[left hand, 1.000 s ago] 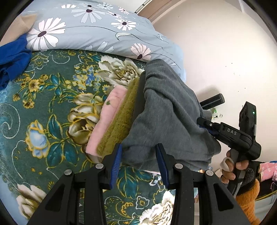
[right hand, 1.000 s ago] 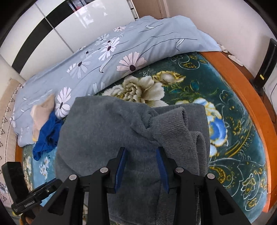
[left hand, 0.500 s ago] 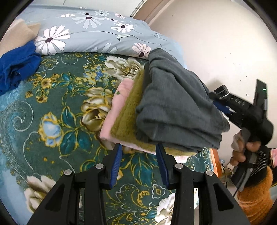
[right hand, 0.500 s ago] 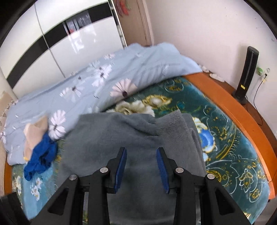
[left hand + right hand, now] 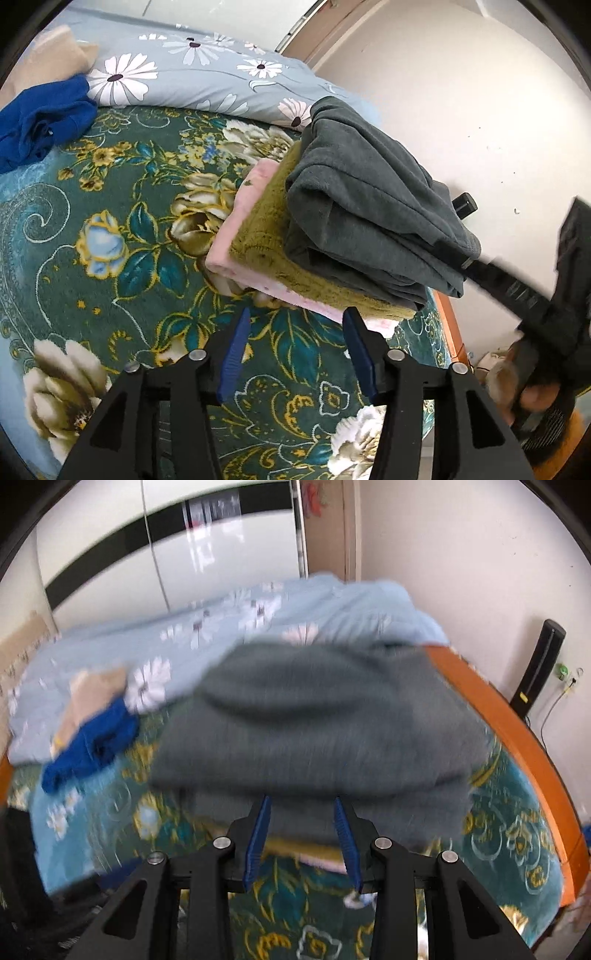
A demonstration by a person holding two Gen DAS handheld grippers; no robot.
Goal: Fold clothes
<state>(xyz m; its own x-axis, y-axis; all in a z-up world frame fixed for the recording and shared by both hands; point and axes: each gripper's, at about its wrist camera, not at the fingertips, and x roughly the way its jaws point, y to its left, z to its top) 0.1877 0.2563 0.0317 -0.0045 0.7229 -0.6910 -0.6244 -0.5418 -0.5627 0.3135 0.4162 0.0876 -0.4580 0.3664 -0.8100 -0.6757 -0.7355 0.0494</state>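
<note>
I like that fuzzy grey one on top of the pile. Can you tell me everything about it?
The grey garment is dark grey and looks soft and fleecy, with a ribbed edge at one end. It is folded into a thick bundle of several layers and lies on top of the pile, resting on an olive-green fuzzy piece with a pink one underneath. The pile sits near the side edge of the flowered green blanket. Neither gripper holds it.

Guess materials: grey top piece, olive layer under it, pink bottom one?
Grey garment: soft fleece or brushed knit, matte, going by its fuzzy nap. Olive garment: coarser looped pile, terry or chenille. Pink garment: smooth, fine knit, probably cotton; hard to confirm.
</note>
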